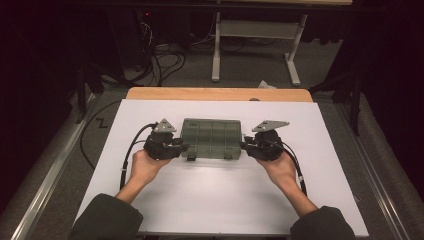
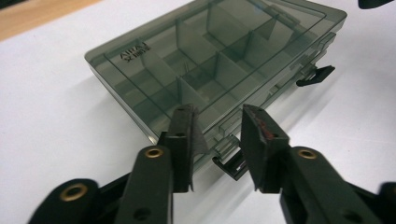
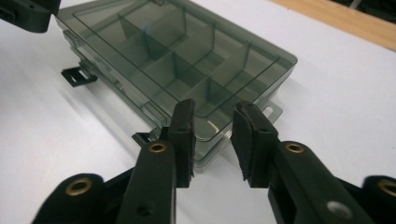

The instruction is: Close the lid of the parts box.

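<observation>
A smoke-grey clear compartment box (image 1: 212, 137) lies shut on the white sheet (image 1: 215, 200), its dividers visible through the lid. My left gripper (image 1: 184, 147) is at the box's left end and my right gripper (image 1: 245, 146) at its right end, each held by a hand. In the left gripper view the jaws (image 2: 218, 116) stand apart over the box (image 2: 210, 56) edge, above a black latch (image 2: 231, 165); a second latch (image 2: 317, 74) is farther along. In the right gripper view the gripper (image 3: 215, 109) stands open at the box (image 3: 177, 51) corner, its pads not pressing on it.
The sheet covers a wooden table whose far edge (image 1: 217, 94) shows bare. Beyond it a white table frame (image 1: 216, 55) and cables (image 1: 165, 62) stand on the floor. Each gripper's cable (image 1: 127, 155) trails back beside the forearm.
</observation>
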Demonstrator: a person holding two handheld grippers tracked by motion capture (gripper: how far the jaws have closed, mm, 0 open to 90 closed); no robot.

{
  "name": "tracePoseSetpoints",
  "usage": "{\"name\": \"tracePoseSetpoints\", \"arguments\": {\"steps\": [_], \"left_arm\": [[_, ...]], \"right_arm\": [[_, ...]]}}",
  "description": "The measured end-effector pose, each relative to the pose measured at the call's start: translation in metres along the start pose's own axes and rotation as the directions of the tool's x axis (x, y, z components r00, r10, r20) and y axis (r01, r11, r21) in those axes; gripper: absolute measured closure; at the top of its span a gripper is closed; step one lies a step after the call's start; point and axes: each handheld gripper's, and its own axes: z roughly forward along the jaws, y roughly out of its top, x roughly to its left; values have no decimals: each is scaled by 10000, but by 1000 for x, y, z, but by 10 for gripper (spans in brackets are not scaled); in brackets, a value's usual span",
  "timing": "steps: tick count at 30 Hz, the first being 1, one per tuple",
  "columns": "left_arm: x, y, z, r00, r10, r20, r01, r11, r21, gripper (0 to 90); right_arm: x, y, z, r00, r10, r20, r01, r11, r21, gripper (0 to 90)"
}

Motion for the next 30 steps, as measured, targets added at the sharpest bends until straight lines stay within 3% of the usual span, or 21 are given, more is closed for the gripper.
{"name": "tracePoseSetpoints", "arguments": {"steps": [11,23,25,30], "left_arm": [[-2,1,-18,9994,-283,-213,270,9981,-559,447],[-4,-6,-32,9992,-384,-141,368,9942,-1011,410],[-5,-6,-35,9993,-317,-174,300,9952,-929,403],[-8,-7,-42,9994,-254,-226,224,9920,-1244,394]], "right_arm": [[-5,-5,-21,9996,263,-64,-267,9969,-738,573],[-12,-18,-42,9983,564,150,-535,9872,-1504,492],[-13,-20,-45,9984,542,142,-514,9868,-1538,483],[-14,-25,-52,9982,551,222,-504,9830,-1764,450]]}}
